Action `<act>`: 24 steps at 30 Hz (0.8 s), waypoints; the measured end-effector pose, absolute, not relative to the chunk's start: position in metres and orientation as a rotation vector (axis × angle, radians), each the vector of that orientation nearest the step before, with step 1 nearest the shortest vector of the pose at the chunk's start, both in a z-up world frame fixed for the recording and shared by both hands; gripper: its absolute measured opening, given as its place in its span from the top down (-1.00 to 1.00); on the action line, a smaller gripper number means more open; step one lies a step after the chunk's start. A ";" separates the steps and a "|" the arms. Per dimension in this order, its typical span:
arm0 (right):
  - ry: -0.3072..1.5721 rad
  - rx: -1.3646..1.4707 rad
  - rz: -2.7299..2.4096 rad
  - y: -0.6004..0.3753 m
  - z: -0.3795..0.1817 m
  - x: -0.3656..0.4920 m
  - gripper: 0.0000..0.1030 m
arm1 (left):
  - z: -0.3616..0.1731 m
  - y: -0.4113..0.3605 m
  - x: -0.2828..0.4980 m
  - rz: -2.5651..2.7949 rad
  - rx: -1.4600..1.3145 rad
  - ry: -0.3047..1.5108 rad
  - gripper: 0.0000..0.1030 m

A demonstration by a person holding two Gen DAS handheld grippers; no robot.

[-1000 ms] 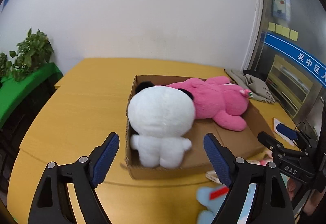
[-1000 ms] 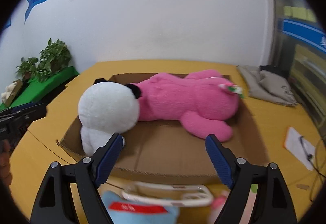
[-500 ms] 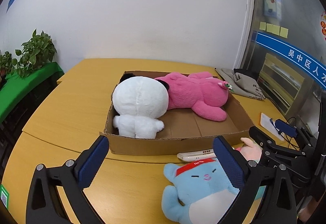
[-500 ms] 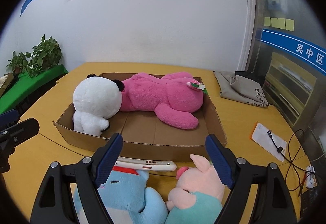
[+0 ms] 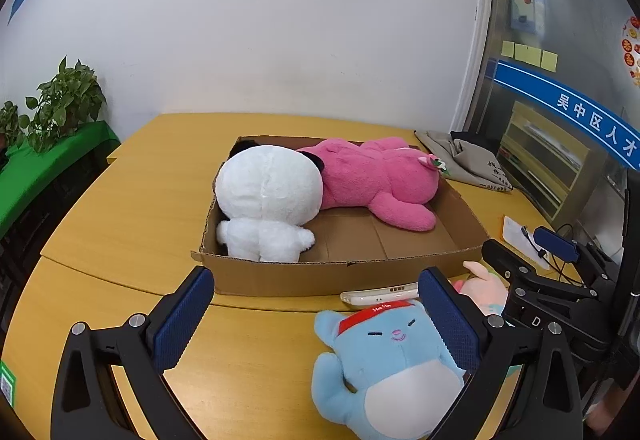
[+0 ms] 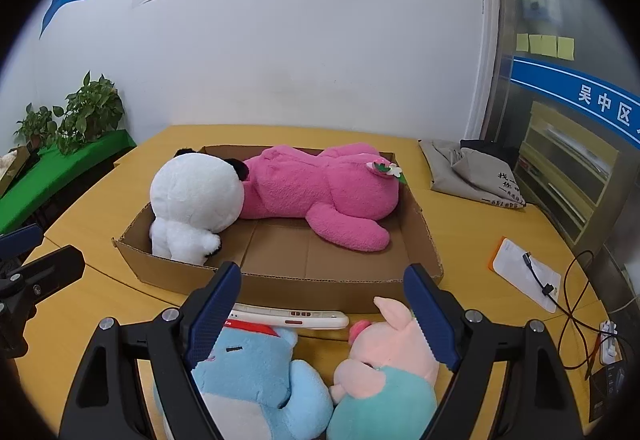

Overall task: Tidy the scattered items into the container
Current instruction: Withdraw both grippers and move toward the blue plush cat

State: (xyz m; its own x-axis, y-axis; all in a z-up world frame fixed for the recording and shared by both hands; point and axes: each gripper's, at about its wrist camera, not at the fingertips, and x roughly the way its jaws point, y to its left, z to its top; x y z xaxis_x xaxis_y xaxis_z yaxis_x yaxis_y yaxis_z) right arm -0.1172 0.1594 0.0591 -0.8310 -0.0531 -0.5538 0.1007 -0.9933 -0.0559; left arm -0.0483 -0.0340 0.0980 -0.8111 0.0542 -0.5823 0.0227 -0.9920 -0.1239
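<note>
A shallow cardboard box [image 5: 312, 276] [image 6: 288, 284] on the yellow table holds a white panda plush [image 5: 268, 199] [image 6: 196, 195] and a pink plush [image 5: 380, 179] [image 6: 320, 191]. In front of the box lie a blue plush [image 5: 384, 368] [image 6: 256, 380], a pink pig plush [image 6: 384, 376] [image 5: 482, 288] and a white phone [image 5: 380, 294] [image 6: 288, 318]. My left gripper [image 5: 316, 320] is open and empty, above the table left of the blue plush. My right gripper [image 6: 324, 312] is open and empty, above the blue plush and the pig.
A grey cloth bag [image 6: 472, 175] lies at the back right of the table. A white pouch with a cable [image 6: 524, 272] lies at the right. Potted plants [image 5: 64, 99] on a green stand are at the left. A white wall is behind.
Both grippers have drawn back from the box. The blue plush, the pig and the phone have come into view in front of it. Both stay open.
</note>
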 end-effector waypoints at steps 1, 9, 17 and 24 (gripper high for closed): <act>0.126 0.883 -2.927 0.159 0.059 -0.117 -0.62 | 0.097 -0.034 -0.048 2.965 -0.964 -0.197 -1.00; 0.120 0.903 -2.925 0.159 0.055 -0.118 -0.62 | 0.093 -0.032 -0.049 2.945 -0.975 -0.199 -1.00; 0.112 0.913 -2.924 0.164 0.053 -0.119 -0.62 | 0.090 -0.029 -0.051 2.934 -0.988 -0.204 -1.00; 0.116 0.919 -2.921 0.166 0.051 -0.119 -0.62 | 0.086 -0.027 -0.053 2.920 -1.004 -0.210 -1.00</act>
